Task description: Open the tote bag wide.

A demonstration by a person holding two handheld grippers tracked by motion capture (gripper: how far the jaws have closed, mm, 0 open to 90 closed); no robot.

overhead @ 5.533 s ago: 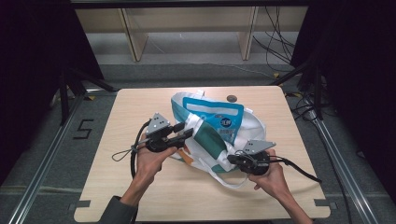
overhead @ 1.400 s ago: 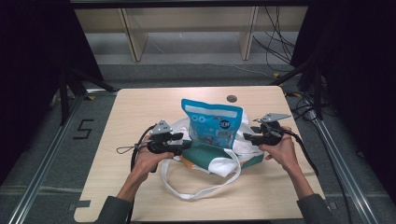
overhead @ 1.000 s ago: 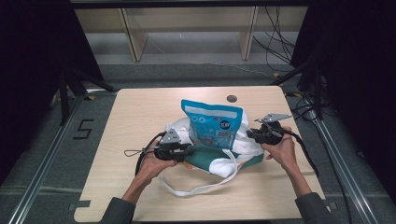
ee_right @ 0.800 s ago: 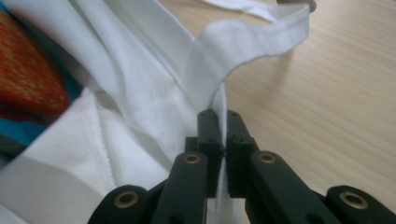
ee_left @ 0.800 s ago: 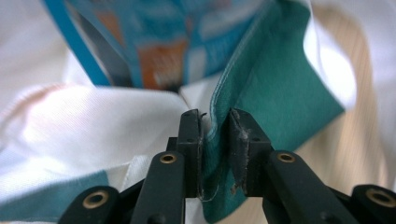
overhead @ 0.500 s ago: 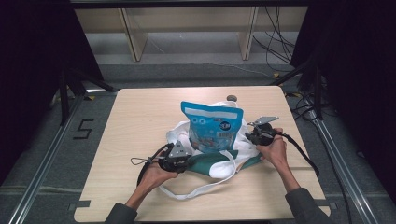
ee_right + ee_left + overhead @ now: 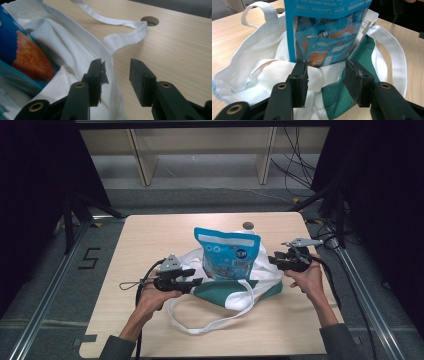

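Standing between both tongs [image 7: 194,282], blue packet [image 7: 228,256] in bag [image 7: 231,293]

Left gripper [image 7: 192,282] and right gripper [image 7: 274,261]: black bodies, grey three-cornered top plates, black trailing cables, brass-ringed jaw pivots; dark grey sleeves.

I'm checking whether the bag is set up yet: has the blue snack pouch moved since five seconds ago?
Yes. The blue snack pouch then lay tilted; now it stands upright in the white cloth tote bag, nearer the round table hole.
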